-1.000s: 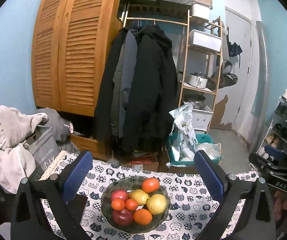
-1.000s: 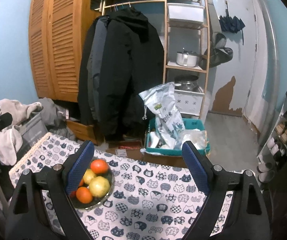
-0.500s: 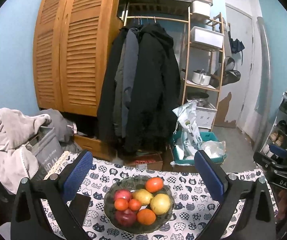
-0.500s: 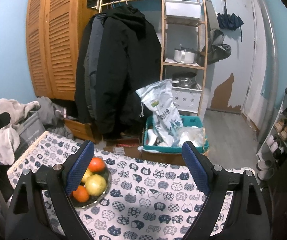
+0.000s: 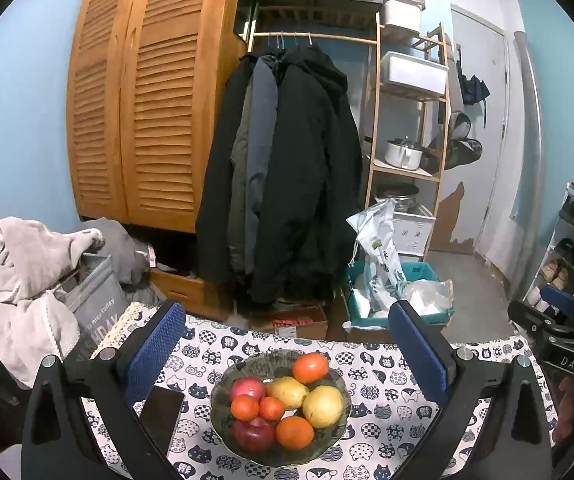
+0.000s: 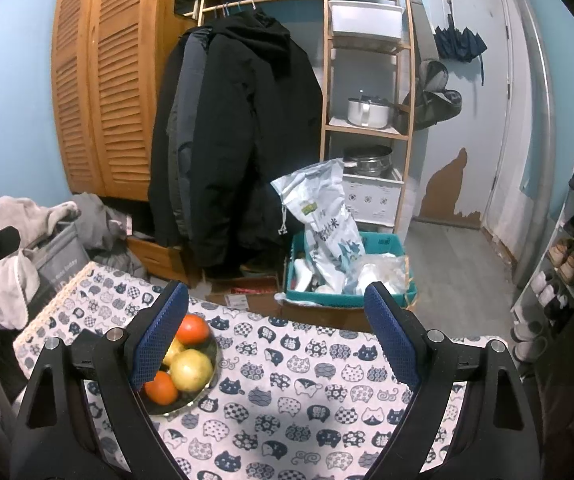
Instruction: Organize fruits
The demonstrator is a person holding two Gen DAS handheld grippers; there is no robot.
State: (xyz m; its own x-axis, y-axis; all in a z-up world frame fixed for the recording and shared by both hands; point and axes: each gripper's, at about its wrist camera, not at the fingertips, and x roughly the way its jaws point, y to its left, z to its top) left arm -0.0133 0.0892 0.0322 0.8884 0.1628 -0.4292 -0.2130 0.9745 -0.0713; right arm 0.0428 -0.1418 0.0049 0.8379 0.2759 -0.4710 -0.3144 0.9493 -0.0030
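Here, fruit bowl [image 5: 223, 432] upright, mouth upward

Each gripper was black plastic. The left gripper [image 5: 287, 344] and the right gripper [image 6: 277, 330] had two fingers with bumpy blue pads [image 5: 155, 346], and round silver screws [image 5: 49, 360] sat lower down.
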